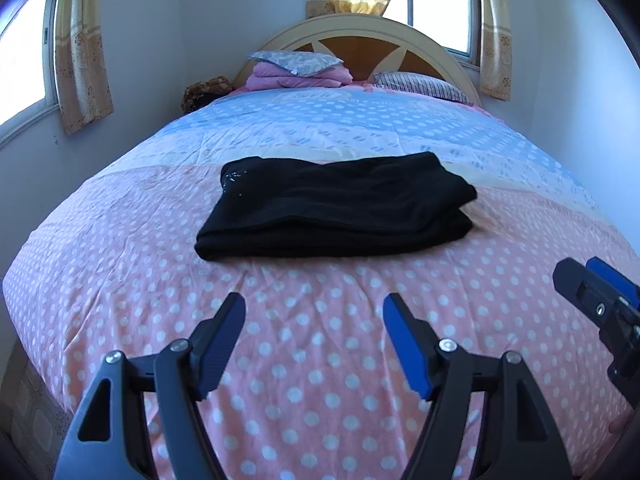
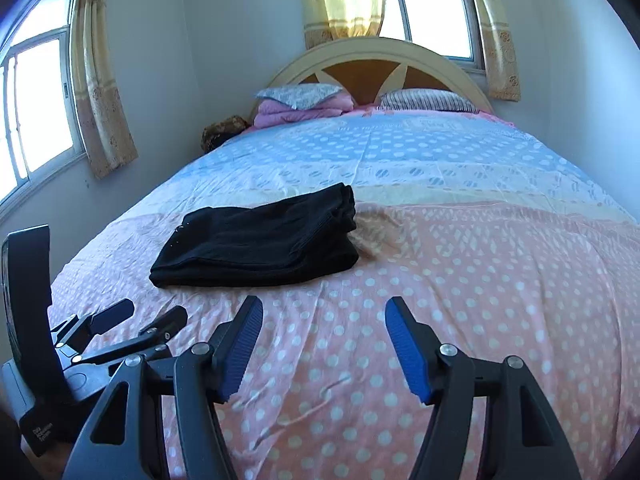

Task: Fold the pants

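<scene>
The black pants lie folded into a thick rectangle on the polka-dot bedspread, seen left of centre in the right wrist view. My left gripper hovers over the near part of the bed, open, with nothing between its blue pads and well short of the pants. My right gripper is likewise open and empty, to the right of the pants and nearer than them. Each gripper shows in the other's view: the right gripper at the right edge, the left gripper at the lower left.
Pillows and a folded pink blanket are stacked at the cream headboard. A striped pillow lies to the right. Walls with curtained windows close in on the left and behind the bed.
</scene>
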The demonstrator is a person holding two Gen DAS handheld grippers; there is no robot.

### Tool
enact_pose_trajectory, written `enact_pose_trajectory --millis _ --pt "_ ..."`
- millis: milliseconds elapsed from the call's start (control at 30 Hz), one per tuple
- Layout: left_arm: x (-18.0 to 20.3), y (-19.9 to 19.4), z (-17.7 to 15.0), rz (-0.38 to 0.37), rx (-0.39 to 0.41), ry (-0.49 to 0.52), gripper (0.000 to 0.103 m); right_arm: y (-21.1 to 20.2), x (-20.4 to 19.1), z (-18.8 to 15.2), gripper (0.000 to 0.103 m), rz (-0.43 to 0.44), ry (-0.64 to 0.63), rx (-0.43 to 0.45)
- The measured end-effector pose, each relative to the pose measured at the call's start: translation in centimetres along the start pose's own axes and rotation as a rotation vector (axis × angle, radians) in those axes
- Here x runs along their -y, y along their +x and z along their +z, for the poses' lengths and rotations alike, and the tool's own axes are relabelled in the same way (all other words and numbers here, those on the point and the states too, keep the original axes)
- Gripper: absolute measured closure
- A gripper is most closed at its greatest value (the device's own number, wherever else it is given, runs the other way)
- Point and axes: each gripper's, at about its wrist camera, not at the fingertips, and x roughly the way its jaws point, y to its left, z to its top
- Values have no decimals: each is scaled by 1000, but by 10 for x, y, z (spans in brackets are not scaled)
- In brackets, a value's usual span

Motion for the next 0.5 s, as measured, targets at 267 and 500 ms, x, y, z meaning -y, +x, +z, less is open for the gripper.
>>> enact_pose_trajectory --millis 267,500 --pt "7 -18 -10 16 22 11 25 -21 -3 -7 37 3 -4 49" --pt "4 -22 -8 34 38 3 25 -28 -8 -6 37 15 -19 76"
